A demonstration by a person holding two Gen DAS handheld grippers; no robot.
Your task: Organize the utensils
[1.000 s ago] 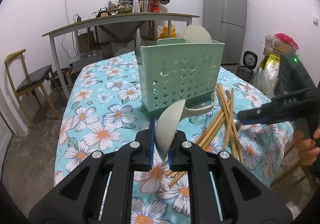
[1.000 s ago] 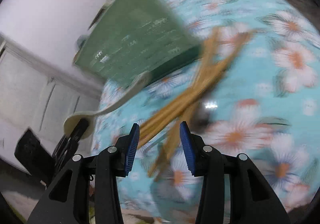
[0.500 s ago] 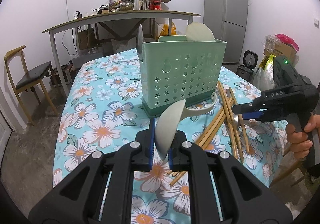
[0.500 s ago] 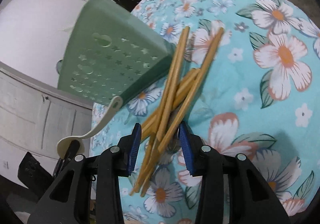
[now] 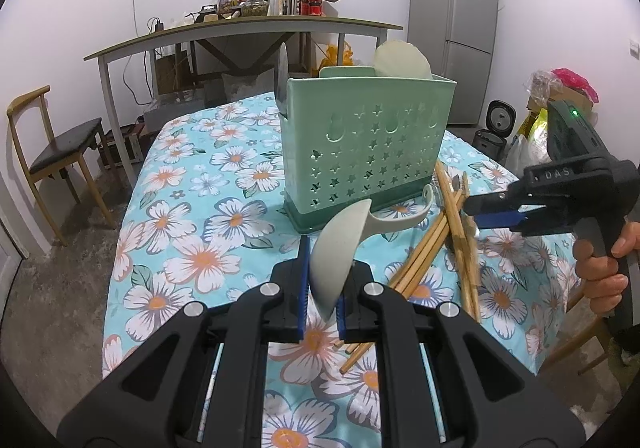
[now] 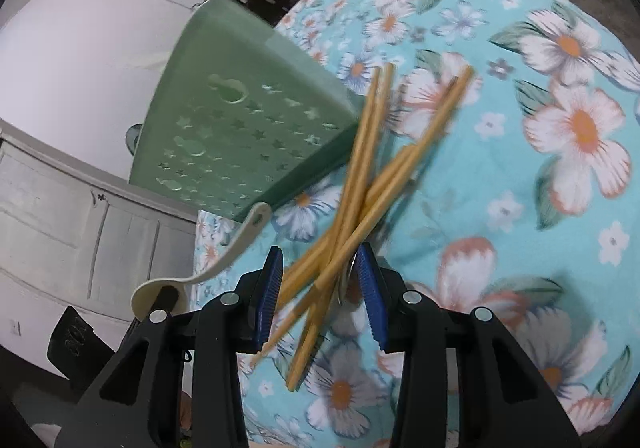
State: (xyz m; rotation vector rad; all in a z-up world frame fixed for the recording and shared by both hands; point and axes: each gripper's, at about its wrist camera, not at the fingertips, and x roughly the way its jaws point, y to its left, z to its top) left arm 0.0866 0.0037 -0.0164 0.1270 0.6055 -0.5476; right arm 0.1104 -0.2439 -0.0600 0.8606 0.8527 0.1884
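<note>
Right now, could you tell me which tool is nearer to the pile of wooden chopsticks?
Right. The right tool straddles the chopsticks, its blue pads on either side of the bundle. The left tool sits apart from the pile, shut on a pale spoon.

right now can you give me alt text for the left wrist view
The left gripper clamps the bowl of a pale soup spoon above a floral tablecloth. Beyond stand a green utensil caddy, scattered wooden chopsticks and the right gripper.

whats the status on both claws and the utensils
Left claw shut on spoon. Right claw open around chopsticks on the table, not gripping. Holder upright, nothing blocking.
</note>
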